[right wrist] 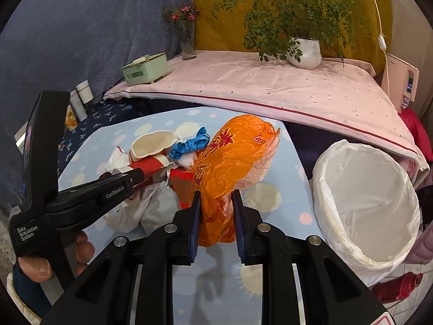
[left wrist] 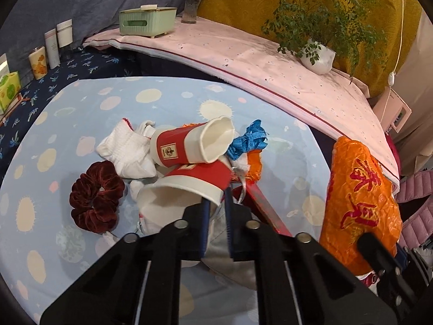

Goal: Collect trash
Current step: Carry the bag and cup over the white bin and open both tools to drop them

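the right gripper (right wrist: 216,203) pinches the orange bag (right wrist: 230,157) above the worktop's (right wrist: 284,197) right edge, just beside the lined bin (right wrist: 365,203). carry it well over the rim before letting go. the left gripper (left wrist: 216,211) pinches a paper cup's (left wrist: 189,187) rim mid-worktop.

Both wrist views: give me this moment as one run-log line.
left gripper: shut on paper cup rim | right gripper: shut on orange bag | bin: lined, nothing in it

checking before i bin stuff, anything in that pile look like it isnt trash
Yes: a dark red scrunchie and white socks lie among the crushed paper cups on the table; they look like belongings, not rubbish.
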{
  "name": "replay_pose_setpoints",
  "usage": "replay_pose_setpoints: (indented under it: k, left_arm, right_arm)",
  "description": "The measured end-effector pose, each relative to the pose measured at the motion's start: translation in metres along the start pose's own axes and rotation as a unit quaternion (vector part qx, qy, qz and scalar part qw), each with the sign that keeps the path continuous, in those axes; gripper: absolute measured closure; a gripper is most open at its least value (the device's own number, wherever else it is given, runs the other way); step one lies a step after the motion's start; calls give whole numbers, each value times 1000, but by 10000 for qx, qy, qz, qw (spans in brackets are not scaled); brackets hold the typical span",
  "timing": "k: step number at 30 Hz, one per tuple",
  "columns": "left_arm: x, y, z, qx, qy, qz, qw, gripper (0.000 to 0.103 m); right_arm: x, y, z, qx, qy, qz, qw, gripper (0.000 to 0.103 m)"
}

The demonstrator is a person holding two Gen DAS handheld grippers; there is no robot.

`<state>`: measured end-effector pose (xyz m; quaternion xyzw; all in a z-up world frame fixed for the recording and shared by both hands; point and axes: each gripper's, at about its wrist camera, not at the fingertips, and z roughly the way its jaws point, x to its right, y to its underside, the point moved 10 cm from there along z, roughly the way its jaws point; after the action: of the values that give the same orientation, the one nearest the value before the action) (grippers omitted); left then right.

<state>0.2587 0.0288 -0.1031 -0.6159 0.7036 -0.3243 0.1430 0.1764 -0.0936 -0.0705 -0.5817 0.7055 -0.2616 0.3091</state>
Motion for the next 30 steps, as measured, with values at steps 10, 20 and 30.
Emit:
replay_pose_setpoints:
  k: [10,20,30]
  left_arm:
    - [51,-18,-48,387,339,243,9984,97]
    - [159,-27,-75,553,1123,752,9893,97]
    - [263,-4,-63,308,1839,1336,9733,97]
  right_arm:
    - [45,-26,-28,405,168,282,9986,82]
    - [117,-35,-57,654,545,683,9940,82]
    - [201,-23,-69,650,922,1218,9861,82]
